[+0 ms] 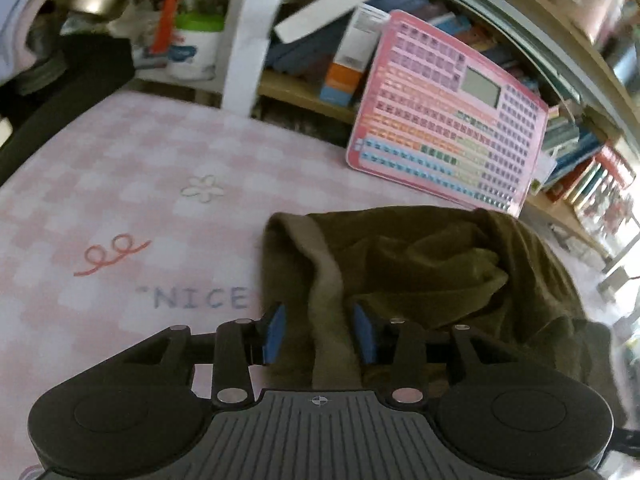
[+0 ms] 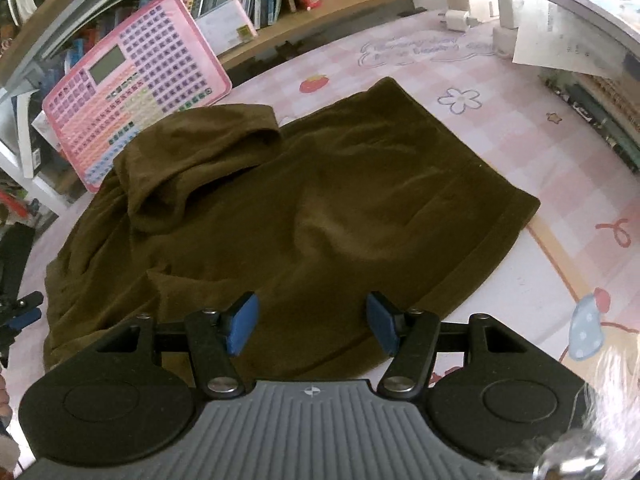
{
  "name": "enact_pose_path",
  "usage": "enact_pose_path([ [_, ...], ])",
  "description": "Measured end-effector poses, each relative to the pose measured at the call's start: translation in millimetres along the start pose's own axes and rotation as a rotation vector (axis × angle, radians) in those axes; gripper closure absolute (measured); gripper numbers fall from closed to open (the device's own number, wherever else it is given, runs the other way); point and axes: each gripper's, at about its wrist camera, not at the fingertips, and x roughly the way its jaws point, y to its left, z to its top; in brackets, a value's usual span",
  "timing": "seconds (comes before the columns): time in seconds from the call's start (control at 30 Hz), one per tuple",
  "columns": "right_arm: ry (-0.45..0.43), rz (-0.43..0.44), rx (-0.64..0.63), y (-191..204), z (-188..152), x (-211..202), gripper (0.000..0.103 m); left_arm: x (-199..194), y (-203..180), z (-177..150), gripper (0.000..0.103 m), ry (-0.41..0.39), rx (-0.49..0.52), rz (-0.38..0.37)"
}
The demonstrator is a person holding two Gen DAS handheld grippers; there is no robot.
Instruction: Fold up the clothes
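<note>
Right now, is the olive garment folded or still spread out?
Partly folded: the olive garment lies mostly flat on the pink table cover, with one sleeve turned back over its body.

free: pink tablecloth (image 1: pixel 120 208) left | blocked: toy tablet (image 1: pixel 448 120), bookshelf (image 2: pixel 304 12)

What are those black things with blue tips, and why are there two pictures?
They are two grippers that a person holds, one in each hand, to fold clothes. Each carries a camera, so each picture looks out along one gripper. The left gripper has a strip of the brown garment between its blue pads, which stand apart and do not squeeze it. The right gripper hangs open over the same brown garment, which lies on a pink checked tablecloth. A pink keyboard toy leans behind.
</note>
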Motion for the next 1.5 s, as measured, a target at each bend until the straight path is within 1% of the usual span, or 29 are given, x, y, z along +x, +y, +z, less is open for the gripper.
enact_pose_path([
  [0.13,0.003,-0.006,0.02,-3.9,-4.9,-2.3,0.045,16.0,2.0,0.4,0.07,-0.003,-0.038,0.039],
  [0.17,0.005,-0.007,0.023,-4.1,-6.0,-3.0,0.045,19.4,4.0,0.0,0.073,0.004,-0.054,0.04],
  [0.2,0.006,-0.008,0.025,-4.2,-7.1,-3.6,0.045,18.7,5.1,0.4,0.099,0.0,-0.067,0.018],
  [0.23,0.008,-0.009,0.026,-4.4,-8.1,-4.3,0.045,10.6,2.9,1.5,0.101,-0.022,-0.078,-0.027],
  [0.27,0.007,-0.012,0.026,-4.3,-8.1,-5.1,0.046,1.6,0.3,2.8,0.102,-0.045,-0.089,-0.074],
  [0.3,0.006,-0.015,0.026,-4.1,-8.0,-5.8,0.046,-18.7,-5.7,4.3,0.102,-0.113,-0.079,-0.141],
  [0.37,-0.004,-0.019,0.031,-5.3,-7.0,-8.6,0.046,-56.7,-5.6,5.6,0.101,-0.221,-0.097,-0.217],
  [0.4,-0.011,-0.022,0.035,-6.1,-6.3,-10.1,0.046,-50.7,4.1,3.0,0.101,-0.197,-0.128,-0.19],
  [0.53,-0.021,-0.031,0.054,-11.3,-5.7,-11.8,0.047,-11.9,48.7,-9.4,0.101,-0.058,-0.263,-0.044],
  [0.57,-0.022,-0.035,0.054,-11.5,-5.6,-11.6,0.048,-2.2,59.8,-12.5,0.099,-0.023,-0.296,-0.008],
  [0.73,-0.031,-0.035,0.033,-9.7,-3.7,-14.4,0.048,-0.1,54.7,-15.7,0.097,-0.058,-0.26,0.016],
  [0.83,-0.028,-0.038,0.037,-12.3,-3.2,-13.8,0.048,-4.2,59.0,-17.6,0.092,-0.058,-0.261,0.01],
  [0.9,-0.03,-0.036,0.04,-14.3,-2.0,-14.2,0.048,-8.7,56.3,-16.2,0.089,-0.048,-0.237,0.029],
  [1.0,-0.035,-0.031,0.04,-17.5,0.8,-13.8,0.048,-23.7,44.9,-13.5,0.089,-0.07,-0.175,0.083],
  [1.07,-0.037,-0.029,0.037,-19.9,1.7,-12.8,0.048,-44.1,34.4,-18.0,0.089,-0.114,-0.136,0.086],
  [1.1,-0.038,-0.03,0.036,-21.7,2.7,-12.0,0.048,-53.5,29.3,-21.9,0.089,-0.131,-0.124,0.066],
  [1.17,-0.039,-0.032,0.033,-25.3,4.5,-10.1,0.048,-68.1,13.6,-32.1,0.089,-0.143,-0.095,-0.005],
  [1.23,-0.041,-0.044,0.023,-30.0,8.1,-7.3,0.048,-73.4,-1.7,-45.5,0.089,-0.122,-0.064,-0.056],
  [1.3,-0.045,-0.052,0.004,-33.2,12.0,-5.5,0.048,-69.9,-13.7,-60.1,0.089,-0.081,-0.049,-0.072],
  [1.4,-0.059,-0.067,-0.046,-38.1,19.3,-3.8,0.048,-57.9,-14.1,-79.9,0.089,-0.011,-0.103,-0.029],
  [1.47,-0.072,-0.088,-0.099,-39.5,22.7,-3.3,0.048,-55.9,-6.9,-87.8,0.09,-0.001,-0.147,-0.013],
  [1.5,-0.079,-0.098,-0.125,-40.3,24.4,-3.1,0.048,-55.2,-3.1,-91.6,0.097,0.003,-0.169,-0.006],
])
